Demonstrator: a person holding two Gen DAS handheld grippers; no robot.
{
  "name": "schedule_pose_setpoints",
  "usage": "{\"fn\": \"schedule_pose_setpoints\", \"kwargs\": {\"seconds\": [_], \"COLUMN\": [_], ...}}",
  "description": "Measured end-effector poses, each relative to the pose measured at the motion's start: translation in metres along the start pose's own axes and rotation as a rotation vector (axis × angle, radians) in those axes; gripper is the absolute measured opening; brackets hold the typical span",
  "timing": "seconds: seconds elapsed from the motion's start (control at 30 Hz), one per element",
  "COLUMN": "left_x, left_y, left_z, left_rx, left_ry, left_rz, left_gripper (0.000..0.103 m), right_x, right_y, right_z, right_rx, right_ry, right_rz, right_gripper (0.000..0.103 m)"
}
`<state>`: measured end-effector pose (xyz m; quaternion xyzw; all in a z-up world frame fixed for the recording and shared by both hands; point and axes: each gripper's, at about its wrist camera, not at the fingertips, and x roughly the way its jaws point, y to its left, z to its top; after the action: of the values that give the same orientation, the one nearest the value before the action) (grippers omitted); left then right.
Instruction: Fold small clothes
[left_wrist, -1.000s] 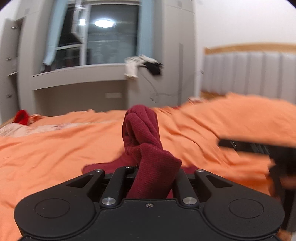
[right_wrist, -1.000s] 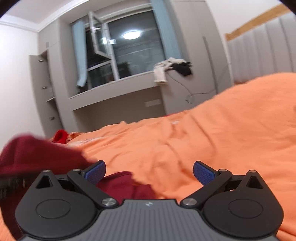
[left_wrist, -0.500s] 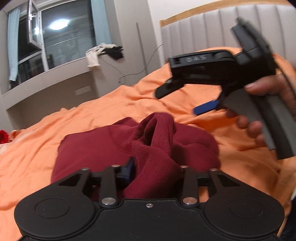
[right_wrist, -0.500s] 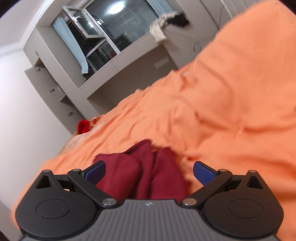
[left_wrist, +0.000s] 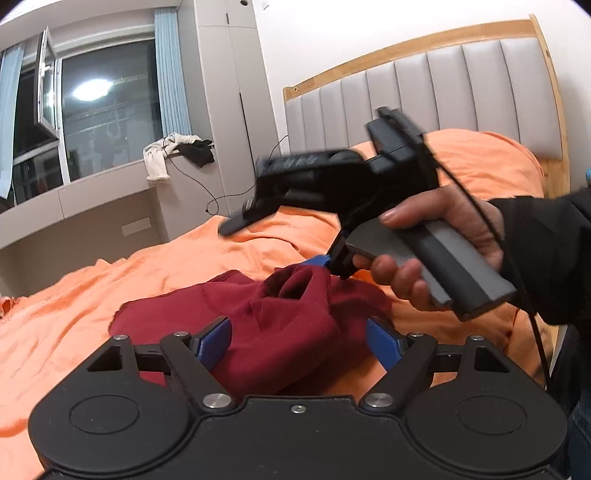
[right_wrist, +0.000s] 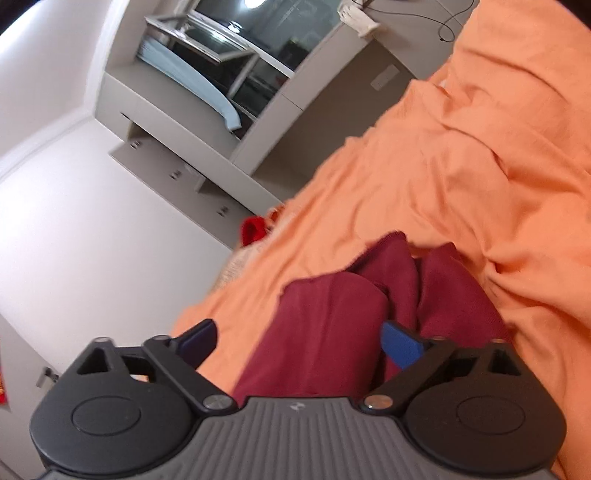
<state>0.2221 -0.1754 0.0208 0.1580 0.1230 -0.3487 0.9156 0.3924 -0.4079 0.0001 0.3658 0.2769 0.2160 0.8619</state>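
Observation:
A dark red knit garment (left_wrist: 280, 325) lies bunched on the orange bedsheet (left_wrist: 92, 306). My left gripper (left_wrist: 299, 341) is open, its blue pads on either side of a raised fold of the garment. My right gripper (right_wrist: 299, 339) is open and tilted, just above the garment (right_wrist: 332, 332), which runs between its pads. In the left wrist view the right gripper (left_wrist: 325, 192) is held in a hand over the far side of the garment, one blue pad (left_wrist: 317, 260) touching the cloth's far edge.
A grey padded headboard (left_wrist: 424, 99) with a wooden frame stands at the back right. A grey window ledge (left_wrist: 92, 199) holds white and black clothes (left_wrist: 173, 151) and a cable. A small red item (right_wrist: 253, 229) lies at the bed's far edge.
My left gripper has opened and let go of the red garment, which has dropped onto the bed. My right gripper has tilted and come down over the garment.

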Motion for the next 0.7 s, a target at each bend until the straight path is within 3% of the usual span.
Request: {"fn": "schedule_pose_setpoints", "kwargs": {"seconds": [0.13,0.2,0.23,0.3,0.37,0.4,0.5,0.7], "left_x": [-0.005,-0.004,-0.003,-0.005,-0.005,-0.004,-0.002,0.001], "left_y": [0.004,0.005,0.006,0.007,0.008,0.006,0.008,0.004], "left_z": [-0.004,-0.004,-0.004,-0.004,-0.004,-0.006,-0.006,0.009], "left_rx": [0.023,0.026,0.029,0.016,0.007,0.01,-0.013,-0.048], "left_ry": [0.008,0.008,0.01,0.005,-0.007,-0.013,-0.02,-0.067], "left_rz": [0.005,0.014,0.012,-0.006,-0.007,0.002,0.002,0.012], "left_gripper": [0.077,0.063,0.06,0.04,0.027,0.023,0.02,0.019], "right_x": [0.017,0.021,0.022,0.021,0.017,0.015,0.011,-0.011], "right_y": [-0.003,-0.003,-0.003,-0.003,-0.004,-0.003,0.0,0.027], "right_z": [-0.002,-0.006,-0.007,-0.009,-0.011,-0.011,-0.01,-0.002], "right_rx": [-0.009,-0.026,-0.033,-0.048,-0.055,-0.057,-0.083,-0.204], "right_ry": [0.037,0.046,0.044,0.038,0.022,0.018,-0.002,-0.103], "right_rz": [-0.061,-0.1,-0.114,-0.128,-0.128,-0.132,-0.148,-0.141], "right_gripper": [0.067,0.054,0.051,0.044,0.038,0.03,0.011,0.007]}}
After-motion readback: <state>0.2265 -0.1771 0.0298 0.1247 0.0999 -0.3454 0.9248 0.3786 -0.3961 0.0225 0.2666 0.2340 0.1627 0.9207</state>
